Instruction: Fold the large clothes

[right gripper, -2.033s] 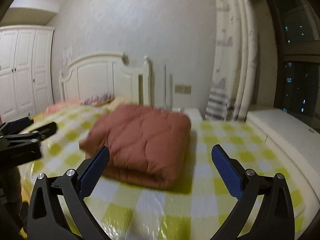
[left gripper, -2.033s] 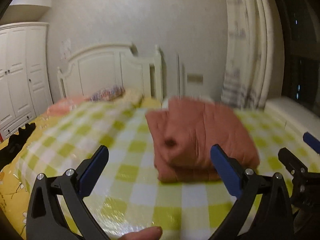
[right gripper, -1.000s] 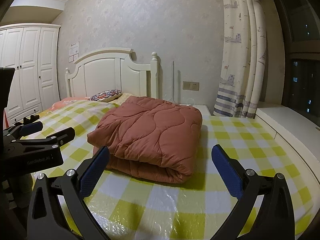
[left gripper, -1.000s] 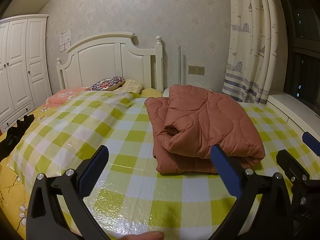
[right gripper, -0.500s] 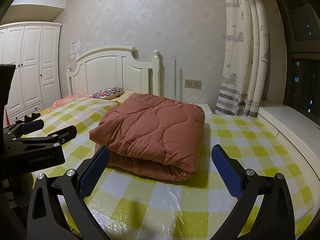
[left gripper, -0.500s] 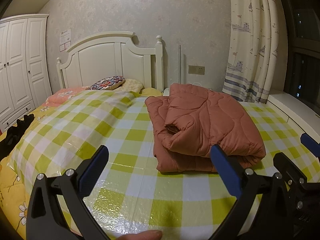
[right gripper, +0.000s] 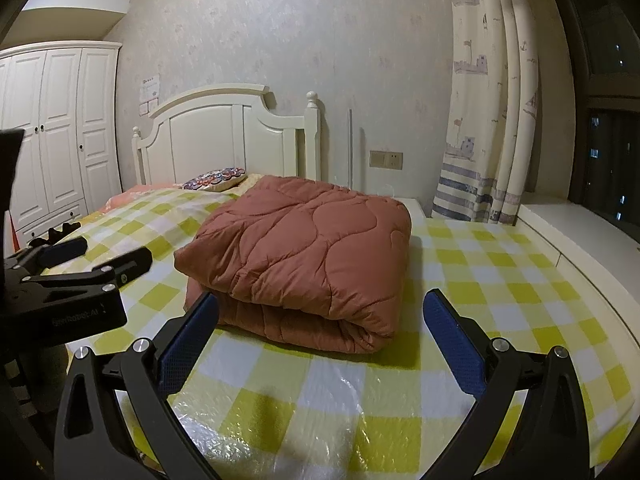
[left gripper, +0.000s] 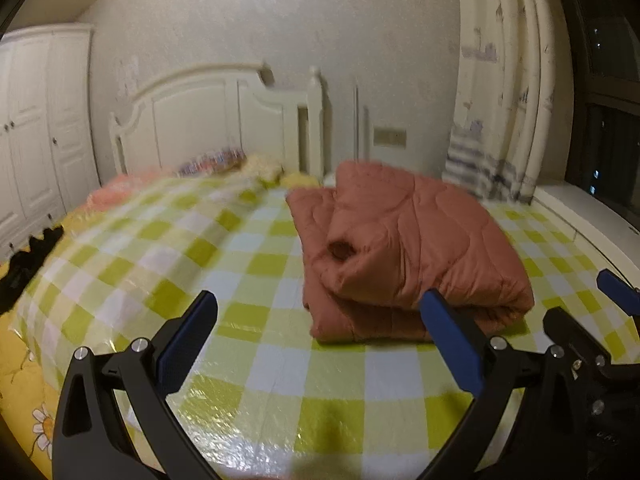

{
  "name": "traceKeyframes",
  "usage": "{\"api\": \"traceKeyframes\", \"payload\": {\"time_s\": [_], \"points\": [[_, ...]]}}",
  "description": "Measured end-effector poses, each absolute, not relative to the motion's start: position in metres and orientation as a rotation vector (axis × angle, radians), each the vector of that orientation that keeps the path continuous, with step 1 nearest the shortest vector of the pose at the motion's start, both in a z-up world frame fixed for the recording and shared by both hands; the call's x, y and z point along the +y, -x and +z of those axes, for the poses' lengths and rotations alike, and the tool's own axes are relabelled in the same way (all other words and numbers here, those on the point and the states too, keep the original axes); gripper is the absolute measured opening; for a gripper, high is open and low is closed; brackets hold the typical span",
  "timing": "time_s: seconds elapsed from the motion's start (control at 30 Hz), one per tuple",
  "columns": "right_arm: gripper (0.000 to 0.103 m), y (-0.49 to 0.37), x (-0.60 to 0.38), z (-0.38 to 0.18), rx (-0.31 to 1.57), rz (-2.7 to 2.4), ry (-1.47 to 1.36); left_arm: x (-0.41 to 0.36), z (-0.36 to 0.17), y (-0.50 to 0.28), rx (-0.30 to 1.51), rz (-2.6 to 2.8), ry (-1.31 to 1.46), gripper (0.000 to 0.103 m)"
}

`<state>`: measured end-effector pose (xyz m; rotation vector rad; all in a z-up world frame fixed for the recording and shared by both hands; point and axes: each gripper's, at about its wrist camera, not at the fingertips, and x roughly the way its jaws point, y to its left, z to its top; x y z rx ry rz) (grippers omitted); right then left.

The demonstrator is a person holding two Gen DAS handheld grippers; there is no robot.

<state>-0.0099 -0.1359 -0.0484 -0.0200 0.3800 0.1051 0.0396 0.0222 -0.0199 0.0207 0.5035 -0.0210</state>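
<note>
A rust-red quilted garment lies folded in a thick bundle on the bed's yellow-and-white checked cover. It also shows in the left wrist view, where the picture is blurred. My left gripper is open and empty, held above the cover in front of the bundle. My right gripper is open and empty, just short of the bundle's near edge. The left gripper also shows at the left of the right wrist view.
A white headboard and pillows stand at the far end of the bed. A white wardrobe is at the left. A curtain and a white window ledge are at the right. A black item lies at the bed's left edge.
The left wrist view has gone blurred and its view has shifted slightly; the right gripper has edged a little closer to the folded bundle. Both grippers stay open and empty.
</note>
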Motion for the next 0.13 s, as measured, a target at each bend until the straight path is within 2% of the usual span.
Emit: {"api": "traceKeyframes", "payload": {"time_s": [0.13], "points": [[0.098, -0.001, -0.151, -0.052, 0.429, 0.066, 0.037, 0.047, -0.036, -0.071, 0.627, -0.042, 0.014, 0.101]]}}
